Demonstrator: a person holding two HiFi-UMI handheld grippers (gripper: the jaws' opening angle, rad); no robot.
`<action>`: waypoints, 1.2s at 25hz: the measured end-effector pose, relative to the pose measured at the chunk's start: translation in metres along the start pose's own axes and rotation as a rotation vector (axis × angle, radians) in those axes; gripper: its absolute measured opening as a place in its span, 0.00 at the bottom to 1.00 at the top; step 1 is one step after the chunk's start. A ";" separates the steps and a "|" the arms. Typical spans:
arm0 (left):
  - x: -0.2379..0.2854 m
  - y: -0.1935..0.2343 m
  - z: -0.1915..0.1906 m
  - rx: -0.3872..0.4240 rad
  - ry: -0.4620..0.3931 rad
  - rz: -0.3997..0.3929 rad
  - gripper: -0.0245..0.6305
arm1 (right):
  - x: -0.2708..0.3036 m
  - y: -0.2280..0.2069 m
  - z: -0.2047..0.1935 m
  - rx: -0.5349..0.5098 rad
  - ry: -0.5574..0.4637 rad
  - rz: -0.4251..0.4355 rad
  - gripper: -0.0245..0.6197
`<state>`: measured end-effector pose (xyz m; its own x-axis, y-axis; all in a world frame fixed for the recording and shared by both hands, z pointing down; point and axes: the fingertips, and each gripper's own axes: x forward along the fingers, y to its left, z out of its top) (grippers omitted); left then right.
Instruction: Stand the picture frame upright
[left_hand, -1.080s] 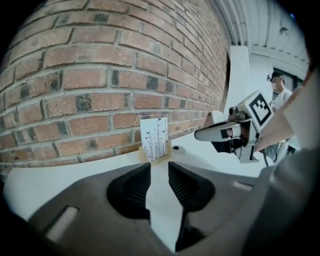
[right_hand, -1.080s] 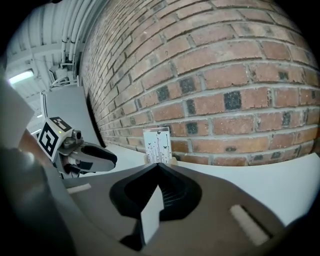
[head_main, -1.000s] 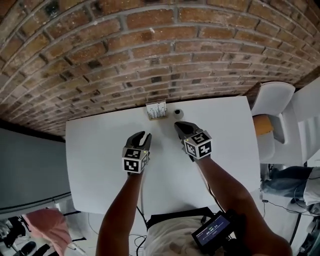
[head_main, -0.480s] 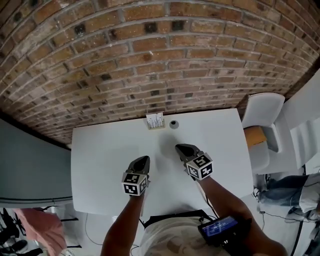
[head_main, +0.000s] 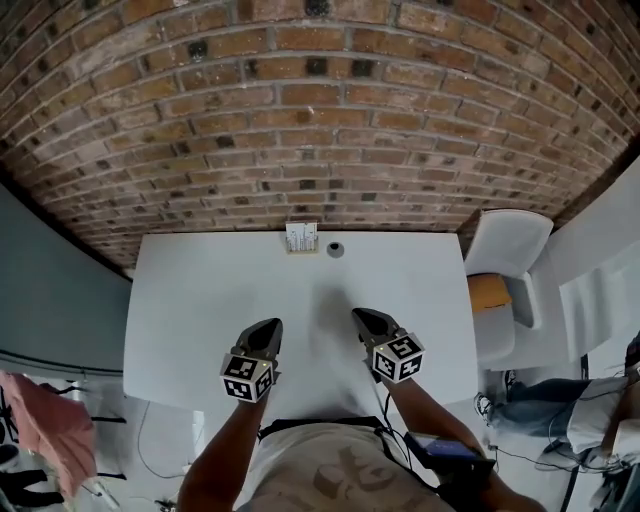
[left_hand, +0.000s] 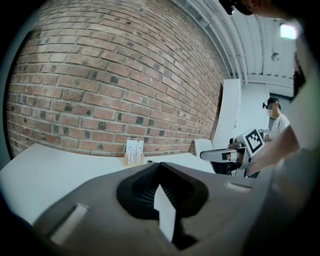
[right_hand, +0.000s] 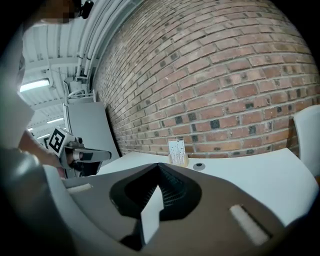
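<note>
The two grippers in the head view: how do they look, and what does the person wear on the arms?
The left gripper and the right gripper each have a dark grey, pointed claw and behind it a white cube with black square markers. Inside the claw the pads are black and ribbed. The forearms are bare, without sleeves; the shirt is beige.

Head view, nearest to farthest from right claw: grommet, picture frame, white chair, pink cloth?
From right claw:
1. Grommet, ahead.
2. Picture frame, back-left, by wall.
3. White chair, beyond table's right end.
4. Pink cloth, far left.
</note>
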<state>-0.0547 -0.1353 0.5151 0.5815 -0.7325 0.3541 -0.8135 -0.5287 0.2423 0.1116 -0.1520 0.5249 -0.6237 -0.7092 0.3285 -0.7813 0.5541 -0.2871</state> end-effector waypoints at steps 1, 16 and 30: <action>-0.004 -0.003 -0.002 -0.002 -0.003 -0.001 0.04 | -0.005 0.003 -0.003 0.010 0.000 0.004 0.05; -0.065 -0.037 -0.030 -0.006 -0.017 0.016 0.04 | -0.067 0.033 -0.028 -0.071 0.018 0.056 0.05; -0.081 -0.061 -0.043 -0.006 -0.008 0.029 0.04 | -0.079 0.036 -0.034 -0.096 0.026 0.086 0.05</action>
<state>-0.0525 -0.0257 0.5105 0.5575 -0.7508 0.3543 -0.8302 -0.5042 0.2377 0.1321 -0.0612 0.5190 -0.6879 -0.6463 0.3302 -0.7226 0.6525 -0.2283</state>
